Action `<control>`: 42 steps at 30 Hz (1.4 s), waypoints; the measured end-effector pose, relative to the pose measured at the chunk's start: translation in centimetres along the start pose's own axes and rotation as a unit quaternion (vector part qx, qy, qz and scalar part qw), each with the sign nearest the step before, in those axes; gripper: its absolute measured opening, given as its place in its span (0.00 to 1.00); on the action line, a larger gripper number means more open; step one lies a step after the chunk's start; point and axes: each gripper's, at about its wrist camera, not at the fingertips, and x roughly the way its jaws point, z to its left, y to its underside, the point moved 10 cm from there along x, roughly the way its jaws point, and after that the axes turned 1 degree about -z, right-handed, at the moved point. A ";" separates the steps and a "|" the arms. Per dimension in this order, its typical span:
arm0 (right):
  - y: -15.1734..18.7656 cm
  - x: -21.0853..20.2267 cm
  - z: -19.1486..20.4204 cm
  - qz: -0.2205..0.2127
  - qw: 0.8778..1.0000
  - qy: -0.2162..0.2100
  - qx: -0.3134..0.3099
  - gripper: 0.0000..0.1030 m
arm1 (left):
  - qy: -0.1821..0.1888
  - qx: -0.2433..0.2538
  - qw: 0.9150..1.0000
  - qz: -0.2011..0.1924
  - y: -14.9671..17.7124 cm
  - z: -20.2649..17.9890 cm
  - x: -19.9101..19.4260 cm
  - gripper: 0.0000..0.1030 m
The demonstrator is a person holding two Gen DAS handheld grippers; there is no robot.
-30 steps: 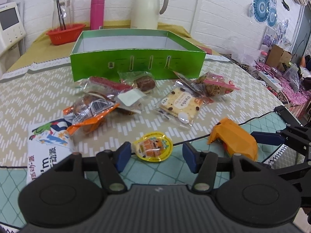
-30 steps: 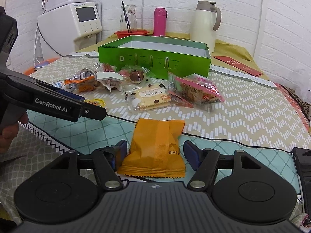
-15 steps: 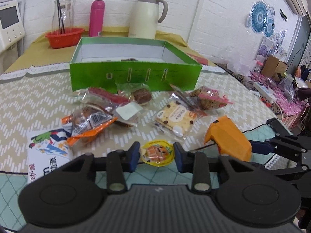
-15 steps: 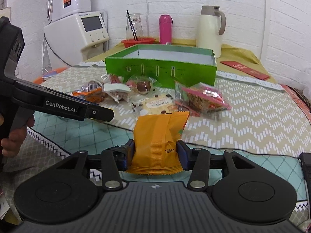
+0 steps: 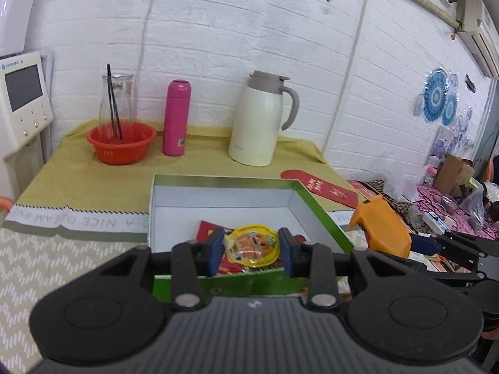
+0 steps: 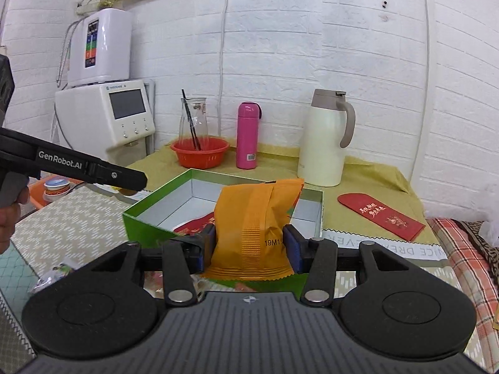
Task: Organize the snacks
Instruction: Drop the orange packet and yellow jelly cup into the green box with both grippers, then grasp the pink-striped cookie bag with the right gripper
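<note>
My left gripper [image 5: 251, 251] is shut on a small yellow jelly cup [image 5: 252, 244] and holds it above the near edge of the open green box [image 5: 321, 208]. A red packet [image 5: 208, 228] lies on the box's white floor. My right gripper [image 6: 249, 246] is shut on an upright orange snack packet [image 6: 255, 218], held over the near wall of the green box [image 6: 156, 205]. In the left wrist view the orange packet [image 5: 383, 227] hangs just right of the box. In the right wrist view one of the left gripper's fingers [image 6: 124, 177] reaches in from the left.
Behind the box on a yellow cloth stand a cream thermos jug [image 5: 259, 121], a pink bottle [image 5: 176, 118] and a red basket [image 5: 121, 143] holding a glass carafe. A red envelope [image 5: 321, 187] lies to the right. A white appliance [image 6: 124, 115] stands at the left. Wrapped snacks [image 6: 53, 275] lie below.
Both grippers closed on their snacks, the left on the jelly cup and the right on the orange packet. Both then rose from the table and moved forward to the green box.
</note>
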 end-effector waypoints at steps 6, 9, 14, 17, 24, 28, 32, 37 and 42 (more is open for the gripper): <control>0.2 6.2 -2.3 0.040 0.998 0.004 0.040 0.78 | -0.023 -0.025 0.999 0.033 -0.8 3.5 5.6 0.33; 1.1 8.9 -2.4 0.067 0.996 -0.007 0.049 0.78 | -0.035 -0.032 0.997 0.056 0.0 4.8 8.2 0.33; 2.4 12.0 -2.2 0.101 0.994 -0.016 0.046 0.78 | -0.036 -0.033 0.995 0.083 1.3 5.6 11.0 0.33; 2.8 13.2 -2.1 0.112 0.992 -0.021 0.045 0.79 | -0.037 -0.026 0.995 0.090 1.6 5.6 12.0 0.35; 3.4 14.2 -1.1 0.123 0.992 -0.028 -0.009 1.00 | -0.062 -0.028 0.996 0.056 1.1 5.9 12.1 0.71; 2.2 12.6 -1.1 0.082 0.996 -0.033 -0.014 1.00 | -0.087 -0.025 0.995 0.051 0.5 5.9 11.3 0.81; 1.1 11.3 -1.4 0.069 0.997 -0.032 -0.004 1.00 | -0.102 -0.019 0.994 0.036 -0.1 5.5 9.8 0.87; -0.3 8.6 -1.5 0.045 0.998 -0.030 0.009 1.00 | -0.094 -0.006 0.995 0.018 -0.9 4.1 7.3 0.87; -1.5 4.9 -1.1 0.025 0.999 -0.035 0.025 1.00 | -0.070 0.005 0.997 0.009 -1.3 1.5 4.0 0.87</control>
